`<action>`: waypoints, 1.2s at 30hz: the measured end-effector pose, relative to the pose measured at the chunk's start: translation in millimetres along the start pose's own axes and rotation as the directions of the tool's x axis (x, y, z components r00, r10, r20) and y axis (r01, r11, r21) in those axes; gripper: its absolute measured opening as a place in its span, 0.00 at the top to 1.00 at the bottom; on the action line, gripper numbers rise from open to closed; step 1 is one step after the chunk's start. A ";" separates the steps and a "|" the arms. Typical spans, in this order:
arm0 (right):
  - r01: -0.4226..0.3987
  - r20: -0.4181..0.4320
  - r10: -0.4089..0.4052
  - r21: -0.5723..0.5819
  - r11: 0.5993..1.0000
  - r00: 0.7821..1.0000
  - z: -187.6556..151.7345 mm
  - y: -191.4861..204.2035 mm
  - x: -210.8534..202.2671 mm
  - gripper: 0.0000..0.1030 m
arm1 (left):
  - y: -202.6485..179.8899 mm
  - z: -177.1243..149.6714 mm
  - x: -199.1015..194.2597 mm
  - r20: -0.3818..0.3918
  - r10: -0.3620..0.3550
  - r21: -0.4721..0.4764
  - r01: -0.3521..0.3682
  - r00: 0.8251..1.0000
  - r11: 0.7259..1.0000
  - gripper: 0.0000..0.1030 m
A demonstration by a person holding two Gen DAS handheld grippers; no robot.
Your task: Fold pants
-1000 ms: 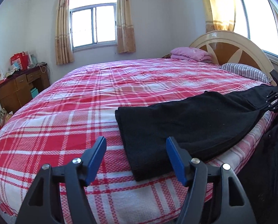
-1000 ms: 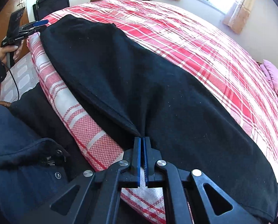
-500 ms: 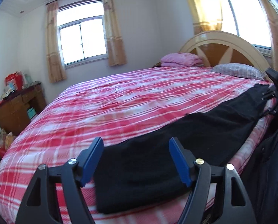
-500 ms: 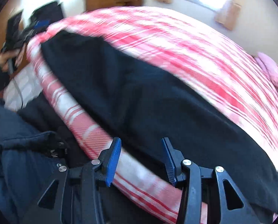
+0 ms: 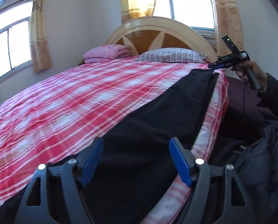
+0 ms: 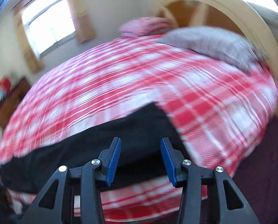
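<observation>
Black pants (image 5: 157,123) lie stretched along the near edge of the red plaid bed (image 5: 73,97), one end reaching toward the striped pillow. My left gripper (image 5: 137,158) hovers open above the pants' nearer part, nothing between its blue pads (image 5: 91,160). At the far corner of the pants, a hand (image 5: 249,71) holds my right gripper (image 5: 212,66). The right wrist view is blurred: the right gripper (image 6: 140,158) is open above the end of the pants (image 6: 111,140), its pads apart and free of cloth.
A grey striped pillow (image 5: 172,56) and a folded pink blanket (image 5: 105,53) lie by the arched headboard (image 5: 157,24). The person's dark jacket (image 5: 260,158) fills the lower right beside the bed. A blurred wooden dresser (image 6: 10,100) stands by the far wall.
The right gripper let go of the pants' edge, opened and swung round to the headboard end. The left gripper travelled along the pants and turned toward the headboard, staying open.
</observation>
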State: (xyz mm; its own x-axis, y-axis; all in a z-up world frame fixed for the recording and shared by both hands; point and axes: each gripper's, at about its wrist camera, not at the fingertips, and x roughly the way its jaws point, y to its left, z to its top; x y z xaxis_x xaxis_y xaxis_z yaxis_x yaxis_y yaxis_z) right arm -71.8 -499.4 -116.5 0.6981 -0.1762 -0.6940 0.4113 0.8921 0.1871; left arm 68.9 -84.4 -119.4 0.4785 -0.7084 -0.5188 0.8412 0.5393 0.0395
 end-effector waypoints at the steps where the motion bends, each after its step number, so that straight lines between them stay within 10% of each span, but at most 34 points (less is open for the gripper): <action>1: -0.008 -0.003 0.009 0.039 0.999 1.000 -0.3 -10.7 1.9 0.55 | -8.2 4.2 8.2 -0.007 -0.021 0.009 0.021 1.000 1.000 0.27; 16: -0.127 -0.038 0.139 0.226 0.966 0.990 -2.1 -53.6 20.2 0.58 | -41.9 -15.1 51.3 -0.172 -0.089 0.058 0.101 0.981 0.993 0.27; 23: -0.169 -0.008 0.174 0.205 0.964 0.985 -1.8 -50.0 21.2 0.90 | -29.4 -24.2 49.0 -0.178 -0.099 -0.001 0.100 0.979 0.995 0.30; 28: -0.213 0.108 0.197 0.161 0.964 0.974 5.9 -42.9 -14.1 0.92 | -30.0 -26.3 46.9 -0.177 -0.088 0.019 0.092 0.980 0.996 0.32; 36: -0.098 0.015 0.097 0.192 0.977 0.995 -2.4 -60.6 -3.4 0.92 | -21.0 -28.8 47.7 -0.176 -0.108 -0.002 0.110 0.978 0.994 0.32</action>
State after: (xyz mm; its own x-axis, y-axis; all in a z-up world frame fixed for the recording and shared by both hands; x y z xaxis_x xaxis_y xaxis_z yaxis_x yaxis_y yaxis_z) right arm -100.5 -551.9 -127.1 0.7433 -0.0945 -0.6623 0.4453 0.8087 0.3843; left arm 66.8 -116.4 -169.6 0.3329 -0.6715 -0.6621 0.8880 0.4595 -0.0195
